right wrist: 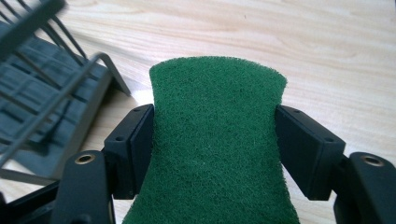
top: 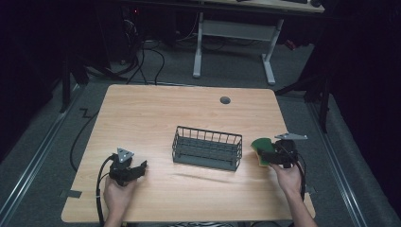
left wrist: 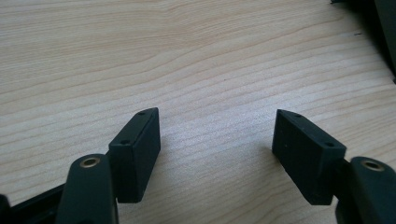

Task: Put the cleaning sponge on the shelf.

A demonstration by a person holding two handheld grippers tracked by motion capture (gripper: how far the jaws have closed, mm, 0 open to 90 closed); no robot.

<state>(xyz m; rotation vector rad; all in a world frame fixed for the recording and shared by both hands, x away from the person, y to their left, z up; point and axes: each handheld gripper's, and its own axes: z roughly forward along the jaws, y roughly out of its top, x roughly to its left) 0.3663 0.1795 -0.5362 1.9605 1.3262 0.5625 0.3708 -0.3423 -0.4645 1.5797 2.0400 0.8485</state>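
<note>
A green scouring sponge (top: 261, 148) with a yellow underside is clamped in my right gripper (top: 270, 155), just right of the dark wire basket (top: 207, 147). In the right gripper view the sponge's green face (right wrist: 217, 140) fills the gap between both jaws, and the basket's rim (right wrist: 60, 98) lies at the left. My left gripper (top: 140, 169) rests low over the table at the front left, open. Its jaws stand wide apart over bare wood (left wrist: 215, 135) in the left gripper view, with nothing between them.
The wooden table (top: 156, 113) has a grey cable grommet (top: 225, 100) near its far edge. The basket looks empty. Beyond the table stand a white desk frame (top: 236, 42) and cables on the floor (top: 142, 61).
</note>
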